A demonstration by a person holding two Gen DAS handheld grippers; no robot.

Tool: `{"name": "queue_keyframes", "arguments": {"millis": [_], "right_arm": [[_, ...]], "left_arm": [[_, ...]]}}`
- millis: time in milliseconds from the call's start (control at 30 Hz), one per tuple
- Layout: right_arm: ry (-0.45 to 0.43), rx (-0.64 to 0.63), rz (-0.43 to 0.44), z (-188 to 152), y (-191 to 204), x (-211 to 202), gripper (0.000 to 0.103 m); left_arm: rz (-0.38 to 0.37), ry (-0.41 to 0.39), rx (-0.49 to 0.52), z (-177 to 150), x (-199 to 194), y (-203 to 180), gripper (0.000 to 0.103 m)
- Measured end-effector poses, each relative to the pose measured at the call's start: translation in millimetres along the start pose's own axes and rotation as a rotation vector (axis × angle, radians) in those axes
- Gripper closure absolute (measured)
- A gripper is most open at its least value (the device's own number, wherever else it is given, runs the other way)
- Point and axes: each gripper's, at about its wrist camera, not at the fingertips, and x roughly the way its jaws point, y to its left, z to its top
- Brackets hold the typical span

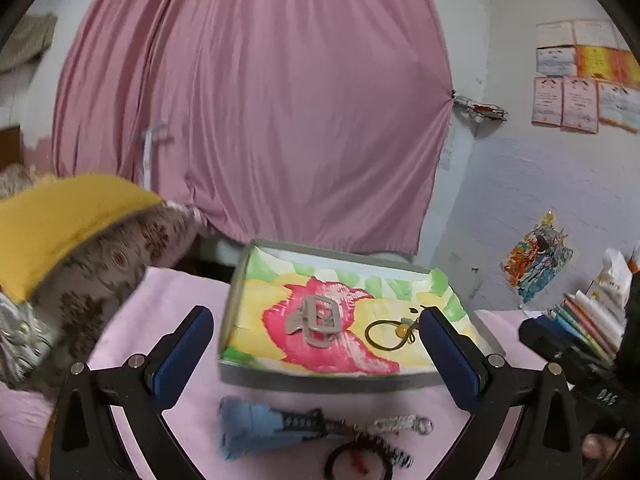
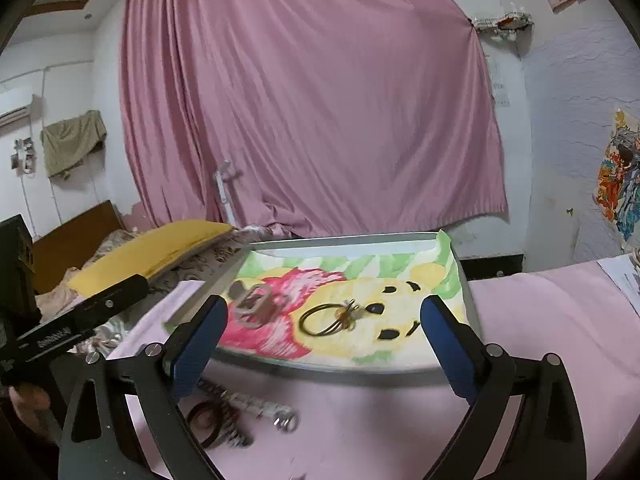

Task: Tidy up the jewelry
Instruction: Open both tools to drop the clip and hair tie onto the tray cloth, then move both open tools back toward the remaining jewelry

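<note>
While a clip (image 1: 316, 322) and hair tie (image 1: 386, 334) lie in the tray (image 1: 320, 380), both grippers' fingers (image 1: 182, 354) are spread empty; the tassel (image 1: 256, 426), keyring (image 1: 404, 426) and band (image 1: 360, 460) remain on the worktop (image 1: 172, 296).

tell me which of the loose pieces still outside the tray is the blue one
The blue tassel, lying on the pink cloth just in front of the tray. The black hair tie and braided keychain beside it aren't blue.

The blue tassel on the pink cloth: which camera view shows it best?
The left wrist view shows it best: the blue tassel lies whole on the pink cloth, in front of the tray. In the right wrist view it cannot be made out; only the dark ring and pale chain near it show there.
</note>
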Motion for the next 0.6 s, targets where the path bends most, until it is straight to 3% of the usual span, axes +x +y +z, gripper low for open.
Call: {"name": "queue_keyframes", "arguments": {"millis": [100,333,600], "right_arm": [[-0.036,-0.009,0.001,-10,4,-20,0.002],[-0.146,-0.048,-0.023,-38,9,-62,0.002],[-0.095,-0.076,-0.036,-70,4,-69,0.002]], "left_arm": [[-0.006,-0.034,0.016,-10,-17,-2,0.000],[0.015,-0.080,0.066,-39,-45,-4,0.000],[0.052,-0.082,0.087,-74,-63,0,0.000]]}}
